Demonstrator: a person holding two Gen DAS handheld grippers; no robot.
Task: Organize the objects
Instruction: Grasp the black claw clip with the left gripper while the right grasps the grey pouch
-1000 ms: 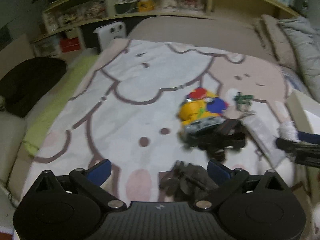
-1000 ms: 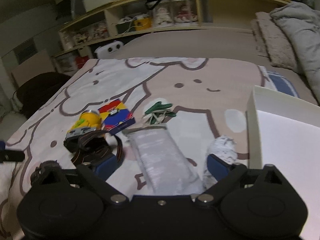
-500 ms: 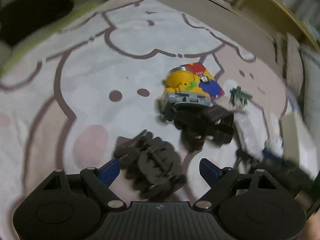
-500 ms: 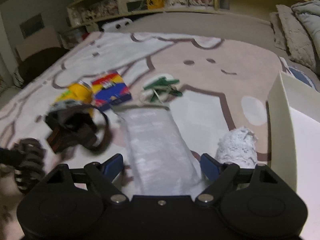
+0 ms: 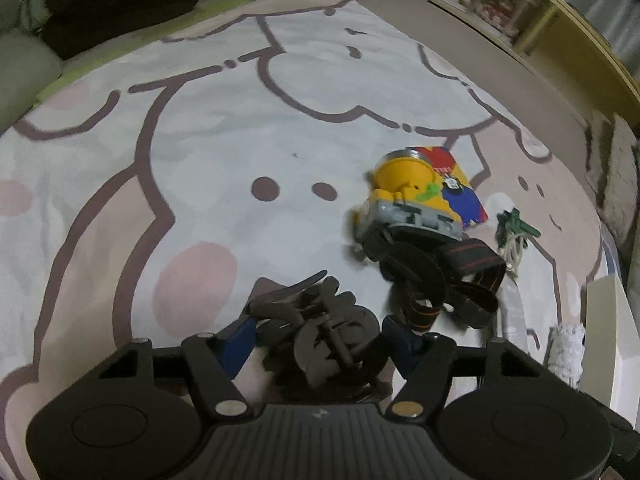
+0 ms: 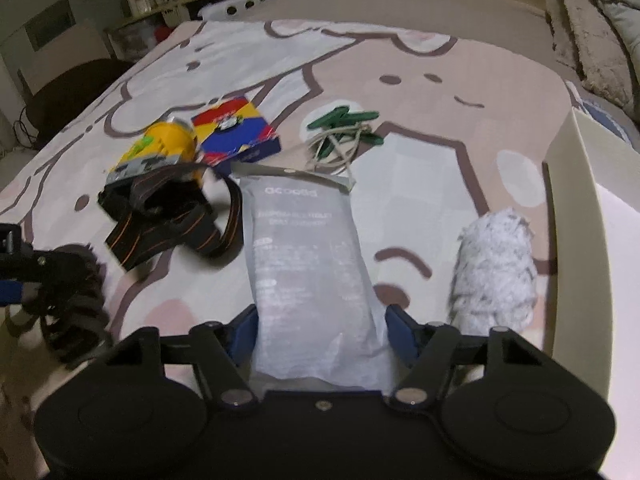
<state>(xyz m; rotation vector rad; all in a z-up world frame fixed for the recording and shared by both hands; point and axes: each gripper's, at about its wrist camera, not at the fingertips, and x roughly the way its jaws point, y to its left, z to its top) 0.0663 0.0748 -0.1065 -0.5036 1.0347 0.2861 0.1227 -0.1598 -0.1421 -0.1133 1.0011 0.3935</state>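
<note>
Left wrist view puts us low over the printed blanket [image 5: 208, 128], the left gripper [image 5: 318, 334] spread wide around a dark tangled hair clip [image 5: 320, 332] near the blanket's near edge, not yet clenched on it. Just beyond lie a yellow headlamp [image 5: 412, 196] with its black strap [image 5: 440, 276], a colourful card box [image 5: 460, 192] and green clips [image 5: 516, 228]. From the right wrist, our right gripper [image 6: 320, 332] straddles a grey foil pouch [image 6: 308, 256], fingers apart, a white fluffy roll [image 6: 496, 272] beside it and a white box [image 6: 568, 184] at the blanket's right edge. We judge both pickups are beginning; next, each gripper must close, lift and carry toward the box.
</note>
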